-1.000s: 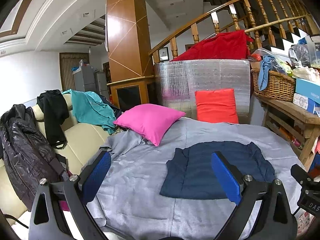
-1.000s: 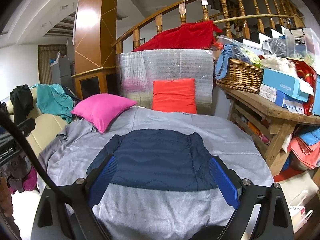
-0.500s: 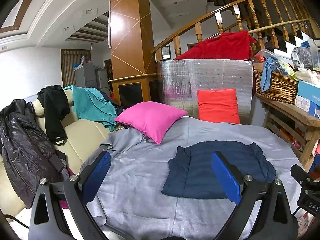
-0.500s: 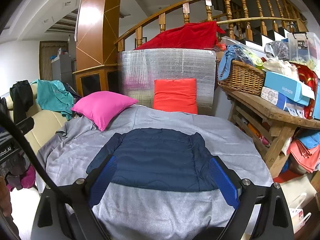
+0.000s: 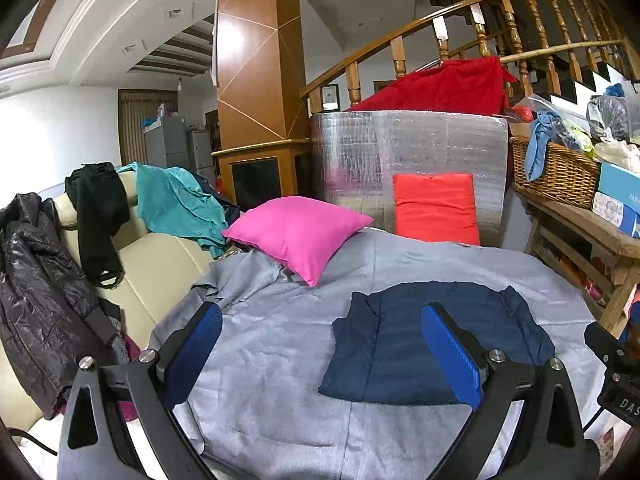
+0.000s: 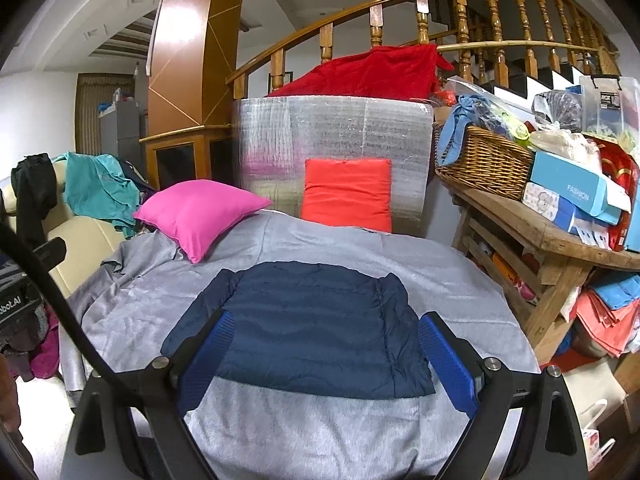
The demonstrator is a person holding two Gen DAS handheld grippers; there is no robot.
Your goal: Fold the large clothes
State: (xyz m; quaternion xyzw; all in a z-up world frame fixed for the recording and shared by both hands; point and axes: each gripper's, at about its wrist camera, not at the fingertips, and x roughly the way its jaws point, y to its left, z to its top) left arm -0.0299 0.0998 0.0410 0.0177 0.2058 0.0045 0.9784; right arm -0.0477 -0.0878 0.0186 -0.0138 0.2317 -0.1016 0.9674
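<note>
Item: navy quilted jacket (image 6: 308,320), one large garment. Location: lay flat on the grey sheet (image 6: 360,252), roughly centred, nearer the front edge. Condition: compact rectangle, sleeves tucked in at both sides, hem edge straight; judged already folded at least once, possibly finished, though a further halving could not be ruled out.

Left gripper (image 5: 320,344): jaws apart, empty, held above the sheet to the left of the jacket. Right gripper (image 6: 324,356): jaws apart, empty, framing the jacket's near edge without touching it.

Outstanding, by judgement: black shiny coat (image 5: 36,288), black garment (image 5: 96,216) and teal garment (image 5: 176,204) were draped unfolded over the cream sofa (image 5: 160,264).

Also present: pink cushion (image 6: 200,212), red cushion (image 6: 348,194).
</note>
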